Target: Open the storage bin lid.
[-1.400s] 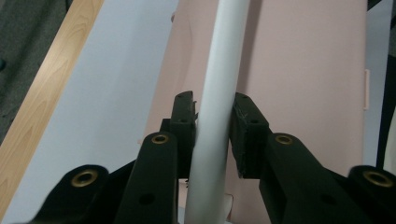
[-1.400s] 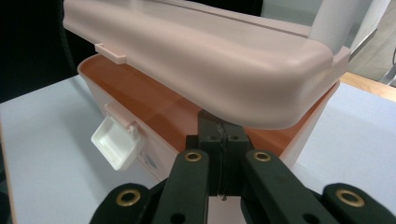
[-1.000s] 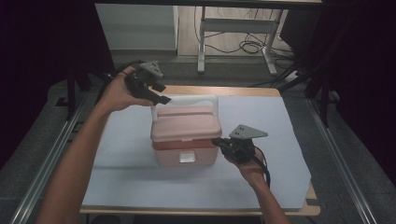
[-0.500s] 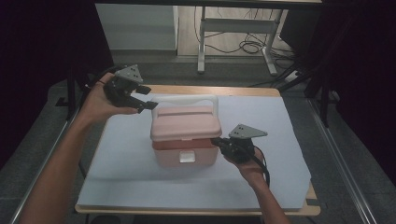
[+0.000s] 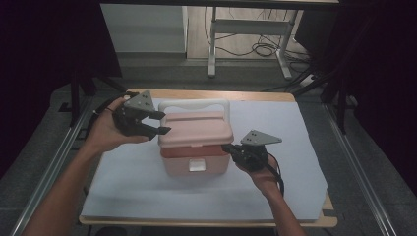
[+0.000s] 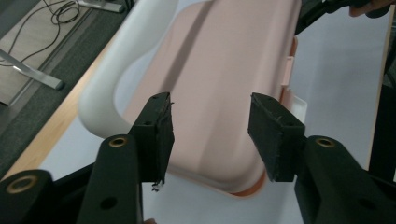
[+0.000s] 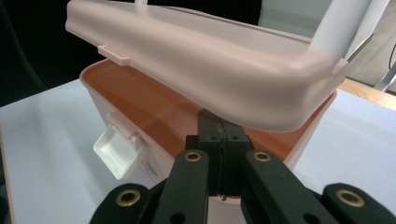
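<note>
- The pink box (image 5: pixel 195 147) stands in the middle of the pale-covered surface (image 5: pixel 295 147), its lid (image 7: pixel 205 70) lifted ajar above the rim and its white latch (image 7: pixel 116 151) hanging open at the front.
- The white handle (image 5: pixel 194 105) lies at the lid's far edge.
- The right tongs (image 5: pixel 227 147) are pressed fully shut, tips at the box's right rim under the lid.
- The left tongs (image 5: pixel 160 123) stand well open with nothing between them, having just been closing, at the lid's left end.
</note>
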